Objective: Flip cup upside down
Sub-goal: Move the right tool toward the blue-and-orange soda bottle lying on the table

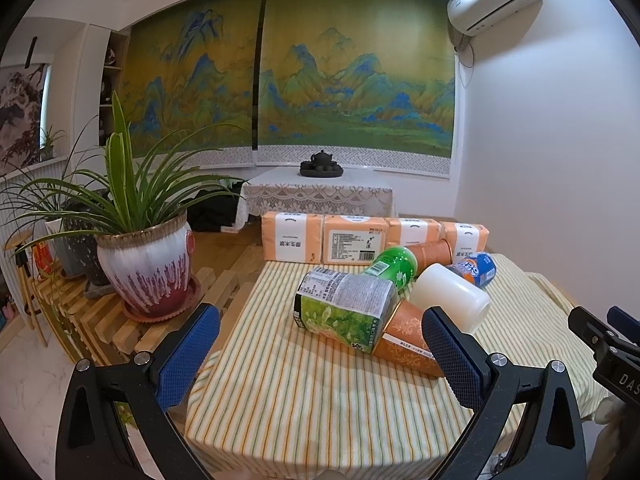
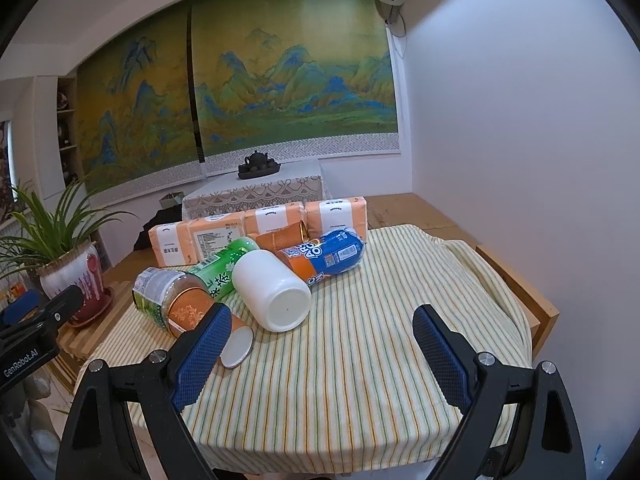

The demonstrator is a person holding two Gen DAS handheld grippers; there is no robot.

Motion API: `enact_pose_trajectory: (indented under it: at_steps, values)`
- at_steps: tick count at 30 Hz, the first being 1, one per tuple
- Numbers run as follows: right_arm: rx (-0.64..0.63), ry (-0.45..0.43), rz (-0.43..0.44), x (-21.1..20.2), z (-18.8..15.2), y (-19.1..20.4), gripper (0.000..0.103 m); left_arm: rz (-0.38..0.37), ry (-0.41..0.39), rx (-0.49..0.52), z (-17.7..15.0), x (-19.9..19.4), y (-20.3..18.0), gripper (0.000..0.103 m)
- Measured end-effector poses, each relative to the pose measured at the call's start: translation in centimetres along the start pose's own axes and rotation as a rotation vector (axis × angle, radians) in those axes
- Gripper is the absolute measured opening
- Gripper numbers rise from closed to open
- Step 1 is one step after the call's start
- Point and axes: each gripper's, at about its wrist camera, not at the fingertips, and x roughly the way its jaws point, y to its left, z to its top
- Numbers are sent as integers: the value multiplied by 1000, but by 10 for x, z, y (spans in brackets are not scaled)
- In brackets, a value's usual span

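- The white cup is seen lying on its side on the striped table, its closed base turned toward the right camera.
- It is hemmed in by a green bottle, an orange-and-blue bottle and an orange tube, also tipped over.
- Orange tissue packs are lined up behind them.
- The left tongs are held apart and empty, near the tube.
- The right tongs are likewise spread wide above the cloth, nothing being gripped.
- A potted plant is seen left of the table.
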Motion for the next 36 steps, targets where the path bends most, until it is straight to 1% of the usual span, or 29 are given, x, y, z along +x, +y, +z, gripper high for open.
enact_pose_trajectory:
  at_steps: [26,36]
  values:
    - [10,18,-14,5,-2,-2,90,-7,7,-3,-3,3,-1,102]
    - [27,38,-25,15,-2,-5,90,-18,26,-3,-5,14,0,102]
